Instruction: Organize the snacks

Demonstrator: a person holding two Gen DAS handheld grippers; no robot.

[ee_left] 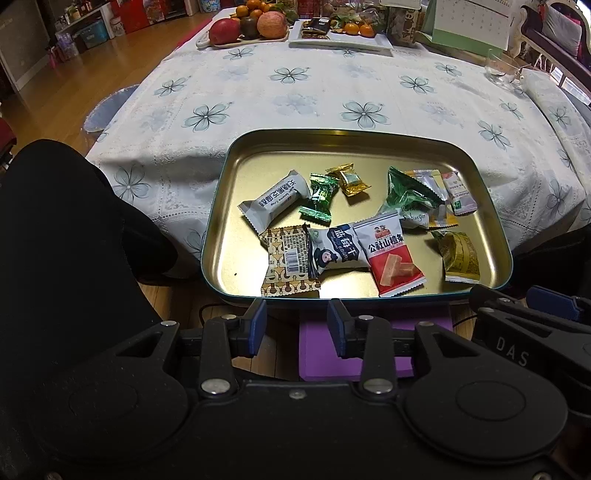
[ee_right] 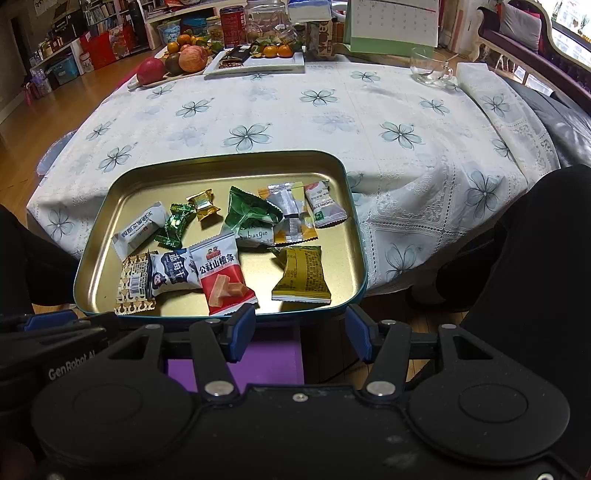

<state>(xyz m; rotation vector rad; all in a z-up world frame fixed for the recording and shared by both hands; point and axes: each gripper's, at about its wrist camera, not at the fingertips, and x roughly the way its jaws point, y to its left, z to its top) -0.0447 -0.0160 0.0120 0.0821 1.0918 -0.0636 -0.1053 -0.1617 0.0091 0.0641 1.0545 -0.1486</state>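
A gold tin tray sticks out over the near edge of the table and holds several wrapped snacks: a red hawthorn pack, a white-and-navy pack, a brown patterned pack, a grey pack, a green candy, a gold candy, a green pouch and a yellow pack. My left gripper is open and empty just short of the tray's near rim. My right gripper is open and empty at the same rim.
A floral tablecloth covers the table. At the far edge stand a fruit plate, a white tray of sweets, a calendar and a glass bowl. A purple block lies below the grippers. Dark knees flank the tray.
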